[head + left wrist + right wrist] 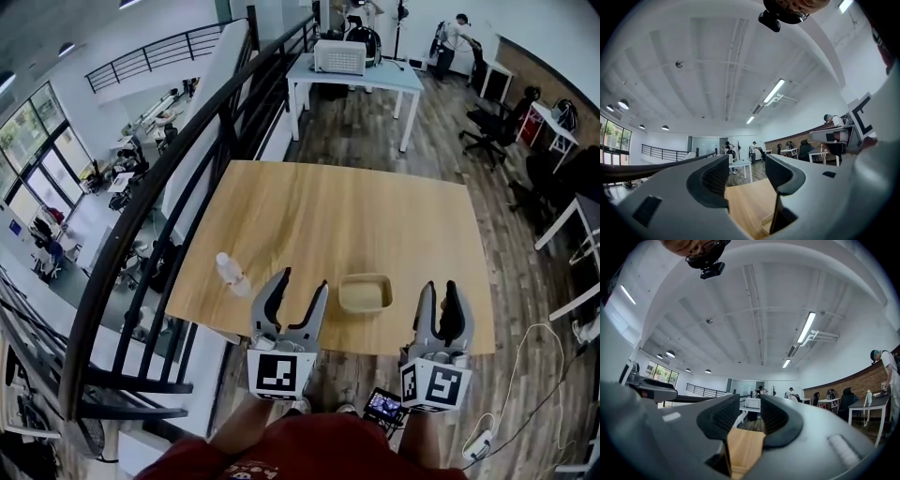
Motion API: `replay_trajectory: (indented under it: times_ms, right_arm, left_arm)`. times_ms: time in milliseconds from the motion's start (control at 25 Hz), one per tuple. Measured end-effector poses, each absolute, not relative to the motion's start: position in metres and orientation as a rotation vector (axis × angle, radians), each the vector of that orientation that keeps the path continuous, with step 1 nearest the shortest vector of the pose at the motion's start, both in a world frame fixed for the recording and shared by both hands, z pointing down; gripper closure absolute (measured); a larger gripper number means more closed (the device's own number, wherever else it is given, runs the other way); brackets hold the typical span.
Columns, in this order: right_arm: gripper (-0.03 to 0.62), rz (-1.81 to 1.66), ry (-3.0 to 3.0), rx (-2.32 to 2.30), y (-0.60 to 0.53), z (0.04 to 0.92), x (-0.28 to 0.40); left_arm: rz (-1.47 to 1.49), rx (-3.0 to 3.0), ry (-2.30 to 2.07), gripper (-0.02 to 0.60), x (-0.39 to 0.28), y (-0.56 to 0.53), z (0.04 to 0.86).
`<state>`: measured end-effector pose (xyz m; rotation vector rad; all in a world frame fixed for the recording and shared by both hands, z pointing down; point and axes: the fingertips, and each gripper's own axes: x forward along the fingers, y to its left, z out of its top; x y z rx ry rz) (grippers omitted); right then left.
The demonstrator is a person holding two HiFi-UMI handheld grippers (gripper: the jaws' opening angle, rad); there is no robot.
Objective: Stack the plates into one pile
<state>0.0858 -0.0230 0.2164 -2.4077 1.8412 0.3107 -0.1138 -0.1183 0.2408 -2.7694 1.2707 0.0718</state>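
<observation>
One pile of beige, square-cornered plates (pixel 366 292) sits near the front edge of the wooden table (pixel 337 206). My left gripper (pixel 304 278) hovers just left of the pile, its jaws wide apart and empty. In the left gripper view the gripper (pixel 746 171) points level over the table (pixel 745 201), and a rim of the plates (pixel 766 223) shows low between the jaws. My right gripper (pixel 441 286) is right of the pile at the table's front edge. In the right gripper view (pixel 751 411) it tilts slightly up; a narrow gap shows between its pads, with nothing in it.
A clear plastic bottle (pixel 230 272) lies on the table left of my left gripper. A black railing (pixel 187 187) runs along the table's left side over a drop. A white table with a box (pixel 354 70) stands beyond, and office chairs (pixel 492 127) stand at the right.
</observation>
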Motion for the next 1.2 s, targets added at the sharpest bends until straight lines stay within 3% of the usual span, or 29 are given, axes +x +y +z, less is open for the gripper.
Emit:
replay_trajectory:
  times_ms: [280, 560, 1200]
  right_arm:
    - [0.448, 0.314, 1.855, -2.399, -0.028, 0.217, 0.083]
    - [0.583, 0.299, 1.854, -2.397, -0.03, 0.22, 0.091]
    - [0.585, 0.3, 1.932, -2.396, -0.037, 0.228, 0.089]
  left_arm:
    - [0.1, -2.75, 1.3, 0.381, -0.116, -0.123, 0.241]
    - [0.122, -2.738, 1.315, 0.569, -0.122, -0.132, 0.242]
    - [0.151, -2.725, 1.353, 0.575, -0.13, -0.141, 0.242]
